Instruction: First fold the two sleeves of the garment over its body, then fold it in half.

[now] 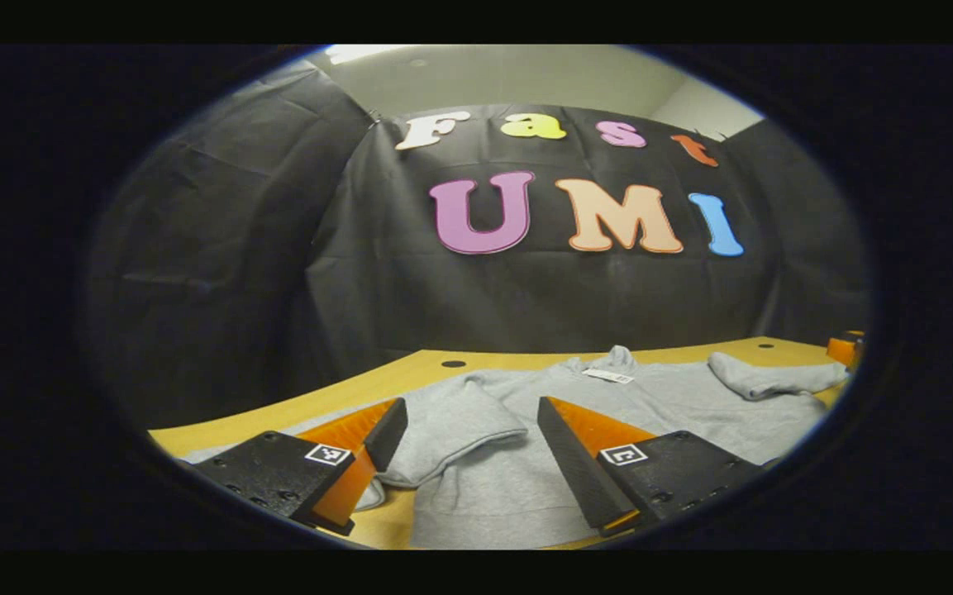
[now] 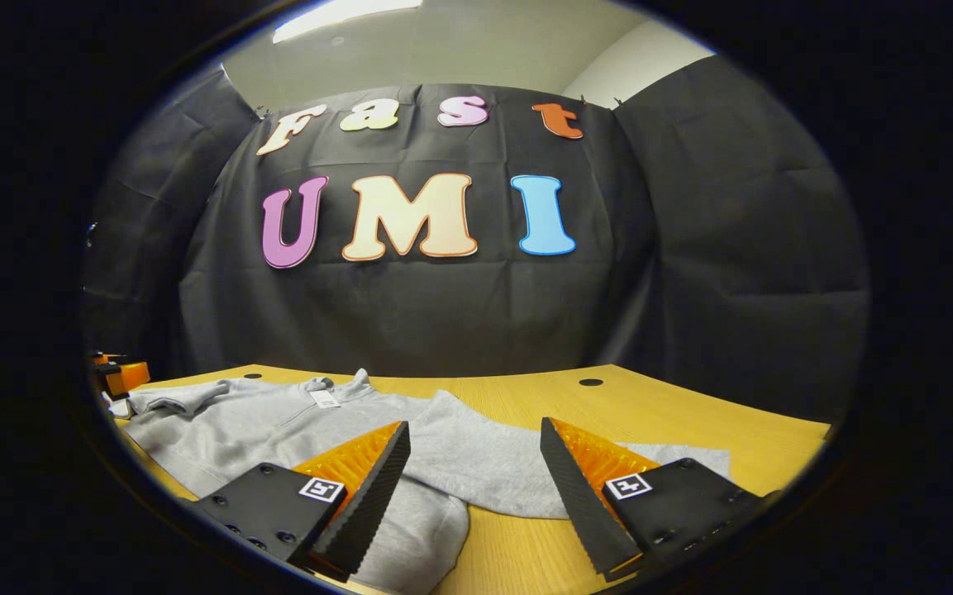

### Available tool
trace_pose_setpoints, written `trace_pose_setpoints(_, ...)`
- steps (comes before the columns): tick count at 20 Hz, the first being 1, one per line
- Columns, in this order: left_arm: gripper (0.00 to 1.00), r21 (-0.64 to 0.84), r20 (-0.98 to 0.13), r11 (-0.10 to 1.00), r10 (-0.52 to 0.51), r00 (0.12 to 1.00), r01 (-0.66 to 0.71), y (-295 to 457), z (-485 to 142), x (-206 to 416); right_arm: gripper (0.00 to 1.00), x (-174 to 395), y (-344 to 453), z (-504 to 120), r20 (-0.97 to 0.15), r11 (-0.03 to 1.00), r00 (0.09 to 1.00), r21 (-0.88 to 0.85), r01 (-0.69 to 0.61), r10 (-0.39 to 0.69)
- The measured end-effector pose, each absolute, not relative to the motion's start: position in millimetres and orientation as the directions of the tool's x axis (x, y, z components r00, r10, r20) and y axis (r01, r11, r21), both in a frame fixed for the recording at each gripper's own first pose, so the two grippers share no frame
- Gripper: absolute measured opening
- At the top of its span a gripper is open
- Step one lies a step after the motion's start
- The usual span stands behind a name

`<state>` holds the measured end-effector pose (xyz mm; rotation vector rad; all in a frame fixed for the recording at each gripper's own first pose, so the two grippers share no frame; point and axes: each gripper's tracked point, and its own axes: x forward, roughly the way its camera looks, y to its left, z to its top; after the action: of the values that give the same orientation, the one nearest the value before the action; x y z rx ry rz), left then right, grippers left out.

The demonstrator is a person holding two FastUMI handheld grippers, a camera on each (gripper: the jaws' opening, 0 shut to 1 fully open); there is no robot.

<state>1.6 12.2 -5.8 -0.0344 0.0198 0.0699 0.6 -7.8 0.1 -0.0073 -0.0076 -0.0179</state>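
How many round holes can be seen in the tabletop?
2, possibly more hidden by the sweatshirt: in the left gripper view, one hole beyond one sleeve and another hole near the far edge beside the other sleeve.

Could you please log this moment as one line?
left tool open above sleeve | right tool open above other sleeve | sweatshirt flat

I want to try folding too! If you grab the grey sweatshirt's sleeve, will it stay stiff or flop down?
Probably flop: the sweatshirt looks soft and its sleeve lies limp and wrinkled on the table. It likely won't slide easily.
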Motion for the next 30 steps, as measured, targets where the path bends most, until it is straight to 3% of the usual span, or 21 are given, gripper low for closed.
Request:
trace_pose_setpoints(2, 0.94, -0.031, -0.010, 0.995, 0.091, 0.996, -0.091, 15, -4, 1, 0.98, 0, -10, 1, 0.008, 0.999, 0.999, -0.007, 0.046, -0.046)
trace_pose_setpoints(7, 0.93, -0.034, -0.004, 0.995, 0.095, 0.996, -0.095, 14, -1, 4, 0.99, 0, 9, -1, 0.003, 0.998, 0.998, -0.001, -0.064, 0.064)
trace_pose_setpoints(19, 0.93, -0.038, -0.008, 0.994, 0.106, 0.994, -0.106, 17, -2, 4, 0.98, 3, 0, -1, -0.001, 1.000, 1.000, -0.003, -0.016, 0.016)
trace_pose_setpoints(30, 0.93, -0.037, -0.004, 0.995, 0.088, 0.996, -0.088, 14, -2, 5, 0.99, 13, -45, -22, -0.262, 0.999, 0.965, -0.032, 0.022, -0.029)
